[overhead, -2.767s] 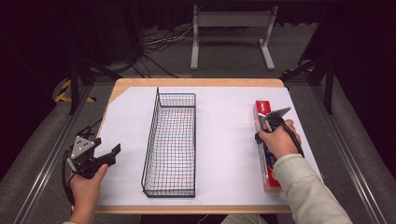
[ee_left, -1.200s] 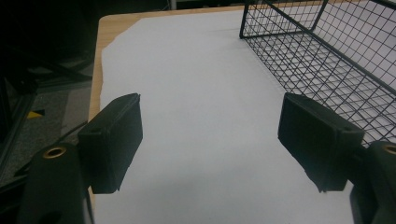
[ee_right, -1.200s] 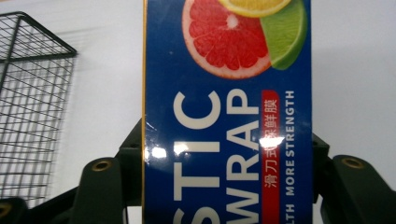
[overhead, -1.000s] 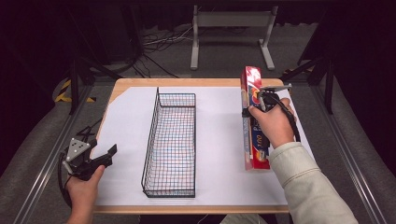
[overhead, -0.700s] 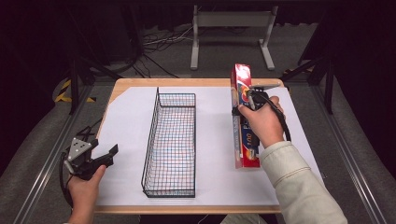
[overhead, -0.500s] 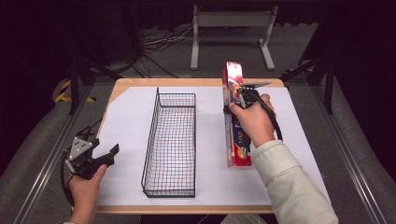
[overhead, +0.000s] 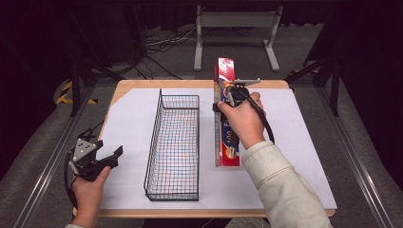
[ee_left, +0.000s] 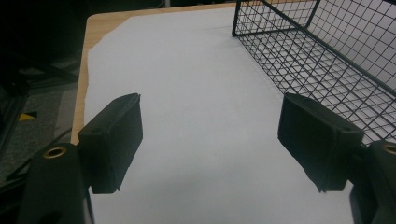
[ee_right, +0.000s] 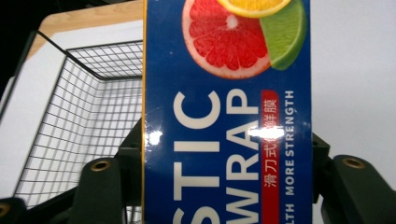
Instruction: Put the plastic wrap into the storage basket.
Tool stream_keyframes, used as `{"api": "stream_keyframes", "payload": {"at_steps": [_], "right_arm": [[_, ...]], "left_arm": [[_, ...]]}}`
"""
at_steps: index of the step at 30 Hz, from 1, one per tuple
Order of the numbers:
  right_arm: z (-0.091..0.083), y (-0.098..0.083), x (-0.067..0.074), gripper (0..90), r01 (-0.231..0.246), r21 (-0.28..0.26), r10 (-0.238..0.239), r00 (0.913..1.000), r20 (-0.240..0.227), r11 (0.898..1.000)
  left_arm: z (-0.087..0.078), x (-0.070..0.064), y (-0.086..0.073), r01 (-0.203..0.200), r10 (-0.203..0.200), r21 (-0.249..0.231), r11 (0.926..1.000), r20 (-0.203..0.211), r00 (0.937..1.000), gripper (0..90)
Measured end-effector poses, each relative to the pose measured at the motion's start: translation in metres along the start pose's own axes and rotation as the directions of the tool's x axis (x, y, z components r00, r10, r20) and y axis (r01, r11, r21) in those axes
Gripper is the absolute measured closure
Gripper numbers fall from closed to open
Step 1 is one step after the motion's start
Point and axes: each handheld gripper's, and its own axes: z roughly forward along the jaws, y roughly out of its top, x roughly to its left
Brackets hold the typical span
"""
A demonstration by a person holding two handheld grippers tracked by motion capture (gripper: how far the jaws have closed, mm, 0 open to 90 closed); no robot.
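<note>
We are holding a long plastic wrap box [overhead: 225,114] in the right tool [overhead: 227,95], with the jaws clamped on the two long sides of the box, as the right gripper view is showing: the blue face with the white lettering and the citrus slices [ee_right: 227,116] is sitting squarely between the two black jaws. In the high view the box is running lengthwise away from us, its far end lifted and pointing toward the back edge of the tabletop [overhead: 142,90], its near end lying low over the white sheet [overhead: 294,142]. The box is hanging just beside the right long wall of the black wire basket [overhead: 173,147], not inside it. The right hand [overhead: 244,121] is wrapping over the tool, and the black cable is looping down along the wrist.

We are resting the left tool [overhead: 102,159] near the front left corner of the tabletop, well apart from the box, with the basket standing between them. Its jaws are standing wide with nothing between them; in the left gripper view we are looking across bare white sheet [ee_left: 196,93] toward the basket's near wall [ee_left: 327,51].
</note>
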Motion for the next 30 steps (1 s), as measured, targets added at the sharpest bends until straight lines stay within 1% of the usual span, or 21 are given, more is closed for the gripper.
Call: {"api": "stream_keyframes", "payload": {"at_steps": [1,2,3,6,9,10,11,14,19,25,28,29,30], "right_arm": [[0.000,0.001,0.007,39.4,0.004,-0.002,-0.004,1.0000,0.003,1.000],[0.000,0.001,0.011,39.4,0.006,0.001,-0.006,1.0000,0.003,1.000],[0.000,0.001,0.011,39.4,0.006,0.001,-0.006,1.0000,0.003,1.000],[-0.001,0.003,0.021,39.4,0.004,0.008,-0.004,1.0000,-0.006,1.000],[-0.003,0.005,0.031,39.3,-0.007,0.001,0.007,0.9999,-0.015,1.000],[-0.004,0.006,0.035,39.3,0.000,-0.004,0.000,0.9998,-0.022,1.000],[-0.004,0.006,0.035,39.3,0.000,-0.004,0.000,0.9998,-0.022,1.000],[-0.005,0.007,0.045,39.3,0.008,0.000,-0.008,0.9995,-0.029,1.000],[-0.003,0.004,0.060,39.2,0.022,0.011,-0.022,0.9993,-0.030,1.000],[-0.001,-0.001,0.075,39.1,0.015,0.025,-0.014,0.9984,-0.056,1.000],[0.000,-0.003,0.080,39.1,0.016,0.024,-0.015,0.9981,-0.060,1.000],[0.000,-0.005,0.086,39.0,0.009,0.013,-0.008,0.9971,-0.076,1.000],[0.000,-0.005,0.087,39.0,0.005,0.004,-0.004,0.9965,-0.084,1.000]], "left_arm": [[0.000,0.000,0.000,-0.001,0.001,-0.001,1.0000,0.000,1.0000,22.7],[0.001,0.000,0.000,-0.002,0.002,-0.002,1.0000,0.001,1.0000,22.7],[0.001,0.000,0.000,-0.002,0.002,-0.002,1.0000,0.001,1.0000,22.7],[0.001,0.000,0.000,-0.001,0.001,-0.001,1.0000,0.002,1.0000,22.7],[-0.001,0.000,0.000,-0.002,0.002,-0.005,1.0000,0.001,1.0000,22.9],[-0.001,0.001,0.000,0.000,0.000,-0.008,1.0000,0.001,1.0000,22.9],[-0.001,0.001,0.000,0.000,0.000,-0.008,1.0000,0.001,1.0000,22.9],[-0.003,0.002,-0.001,0.002,-0.002,-0.008,1.0000,-0.004,1.0000,22.9],[-0.004,0.004,-0.004,0.009,-0.009,-0.004,0.9999,-0.008,0.9999,22.9],[-0.008,0.003,-0.004,0.005,-0.005,-0.006,1.0000,-0.012,0.9999,22.9],[-0.008,0.003,-0.004,0.005,-0.005,-0.006,1.0000,-0.014,0.9999,22.9],[-0.008,0.004,-0.005,0.006,-0.006,-0.008,1.0000,-0.014,0.9999,22.9],[-0.008,0.004,-0.005,0.006,-0.007,-0.009,0.9999,-0.012,0.9999,22.9]]}}
